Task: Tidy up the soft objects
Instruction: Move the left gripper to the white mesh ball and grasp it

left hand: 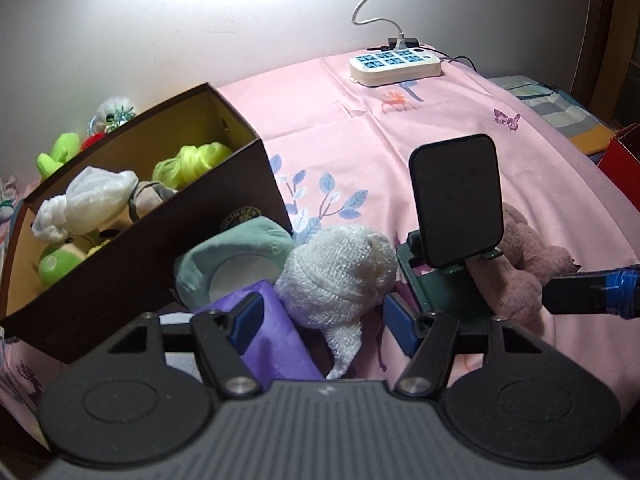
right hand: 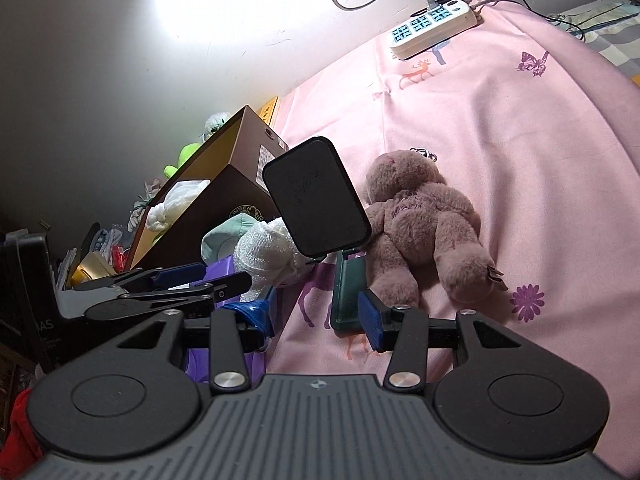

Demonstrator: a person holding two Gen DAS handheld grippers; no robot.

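Note:
A brown cardboard box (left hand: 224, 216) stands at the left on the pink bedsheet and holds several soft items: a white bag (left hand: 92, 196), yellow-green cloth (left hand: 188, 164), green plush. In front of it lie a teal plush (left hand: 232, 256), a white knitted bundle (left hand: 340, 276) and a purple cloth (left hand: 272, 340). My left gripper (left hand: 324, 324) is open, its fingers either side of the white bundle's lower part. A mauve teddy bear (right hand: 424, 232) lies to the right. My right gripper (right hand: 316, 320) is open and empty, low over the sheet before the bear.
A black phone stand (left hand: 456, 208) on a green base (left hand: 444, 288) stands between the bundle and the bear. A white power strip (left hand: 396, 64) with cables lies at the far edge. A red box (left hand: 624, 160) sits far right. Green toys (left hand: 60, 152) lie behind the box.

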